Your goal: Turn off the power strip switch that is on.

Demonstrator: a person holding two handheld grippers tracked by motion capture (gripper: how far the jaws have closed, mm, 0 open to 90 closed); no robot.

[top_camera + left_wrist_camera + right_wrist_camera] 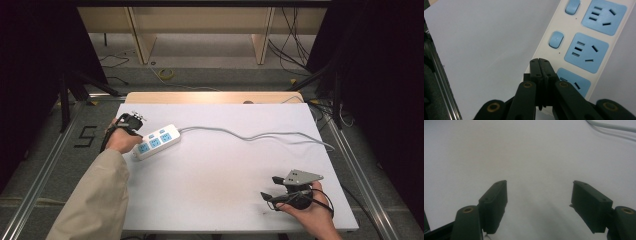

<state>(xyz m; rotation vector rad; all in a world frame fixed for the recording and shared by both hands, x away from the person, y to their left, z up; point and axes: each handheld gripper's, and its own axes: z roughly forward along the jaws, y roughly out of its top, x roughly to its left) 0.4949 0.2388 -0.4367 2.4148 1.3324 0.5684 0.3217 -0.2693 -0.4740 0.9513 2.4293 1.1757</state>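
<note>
In the high view, a white power strip [155,142] with blue sockets lies at an angle near the left edge of the white surface [225,195], and its grey cord [250,135] snakes away to the right across the surface and off the far right edge. The left tongs [134,120] sit just beside the near-left end of the strip, held by a hand [120,141] that comes out of a beige sleeve [95,200]. The right tongs [272,187] rest low at the front right of the surface, well apart from the strip, carried in the other hand [307,212], with a grey three-cornered plate [302,176] on top. In the left gripper view, the left tongs [540,62] are pressed together with nothing between them, their tips meeting over the long edge of the power strip [584,47]; it cannot be told whether they touch it. Two blue sockets [586,52] show in full, a third is partly hidden behind the tongs, and small blue switches [556,39] sit beside the sockets. In the right gripper view, the right tongs [539,205] stand spread wide over the bare white surface [524,152], holding nothing, and a stretch of the grey cord [611,126] crosses the upper right corner.
</note>
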